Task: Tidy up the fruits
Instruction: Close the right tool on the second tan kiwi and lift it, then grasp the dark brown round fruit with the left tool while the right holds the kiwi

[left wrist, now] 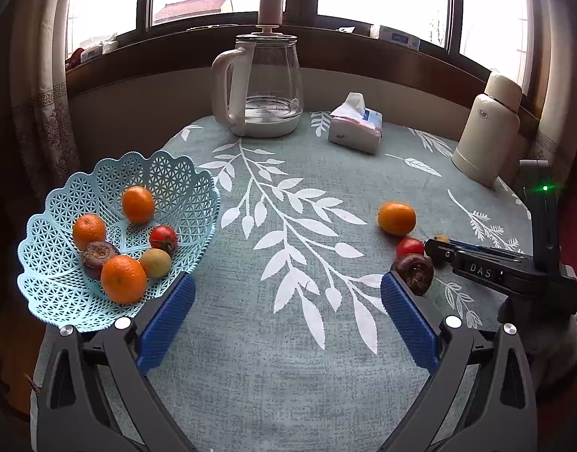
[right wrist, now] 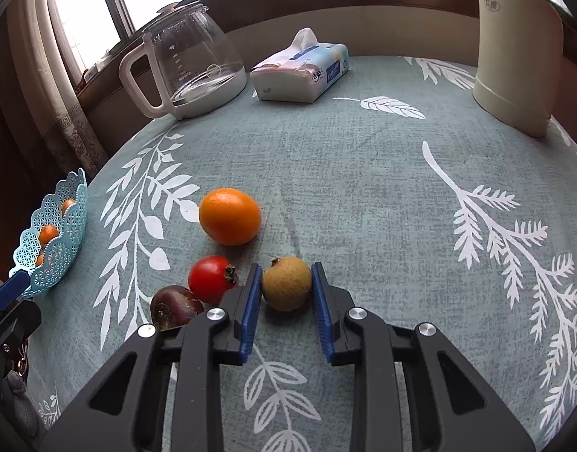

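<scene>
A light blue lattice basket [left wrist: 156, 173] sits at the table's left and holds several fruits: oranges, a tomato, a purple fruit and a tan one. My left gripper [left wrist: 288, 282] hangs open and empty beside it, its left pad close to the basket rim. On the cloth to the right lie an orange [right wrist: 230, 216], a red tomato [right wrist: 210, 278] and a dark purple fruit [right wrist: 175, 307]. My right gripper [right wrist: 286, 267] is low over the table, shut on a tan round fruit [right wrist: 286, 284] whose sides meet both blue pads. The fruit still touches the cloth.
A glass kettle [left wrist: 264, 86] and a tissue pack [left wrist: 356, 124] stand at the back, and a cream thermos [left wrist: 484, 132] at the back right. A window sill runs behind. The leaf-print tablecloth [left wrist: 288, 207] lies bare between the basket and the loose fruits.
</scene>
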`<state>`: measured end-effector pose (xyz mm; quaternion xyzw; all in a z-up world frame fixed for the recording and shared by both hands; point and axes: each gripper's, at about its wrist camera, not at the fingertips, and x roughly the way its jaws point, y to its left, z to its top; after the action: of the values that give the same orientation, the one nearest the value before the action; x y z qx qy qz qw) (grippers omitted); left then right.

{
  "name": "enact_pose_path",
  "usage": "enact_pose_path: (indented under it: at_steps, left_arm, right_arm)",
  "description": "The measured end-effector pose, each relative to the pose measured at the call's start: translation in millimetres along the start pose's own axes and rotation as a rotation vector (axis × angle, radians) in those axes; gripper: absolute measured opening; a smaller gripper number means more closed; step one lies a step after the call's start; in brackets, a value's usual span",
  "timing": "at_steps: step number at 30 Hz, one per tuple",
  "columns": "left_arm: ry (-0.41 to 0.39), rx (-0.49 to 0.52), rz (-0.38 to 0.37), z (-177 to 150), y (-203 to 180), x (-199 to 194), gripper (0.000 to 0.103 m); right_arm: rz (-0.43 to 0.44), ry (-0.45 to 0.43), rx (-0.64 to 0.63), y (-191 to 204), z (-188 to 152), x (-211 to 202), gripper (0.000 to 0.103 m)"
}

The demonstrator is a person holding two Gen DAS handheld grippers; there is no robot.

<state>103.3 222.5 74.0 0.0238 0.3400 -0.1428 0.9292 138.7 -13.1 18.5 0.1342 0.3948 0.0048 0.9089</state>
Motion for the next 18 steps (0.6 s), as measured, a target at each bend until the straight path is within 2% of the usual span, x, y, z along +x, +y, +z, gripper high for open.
enact_pose_path:
  at_steps: [9, 18]
  left_arm:
    - [0.03, 0.04, -0.025, -1.9, -24.3, 15.2, 0.1]
    - [0.086, 0.085, -0.09, -5.6, -57.2, 39.3, 0.1]
  right_arm:
    - [0.005, -0.056, 0.041, -8.7, 0.1, -10.8, 0.027]
    - [-0.024, -0.1, 0.107, -26.4, 1.8, -20.4, 0.027]
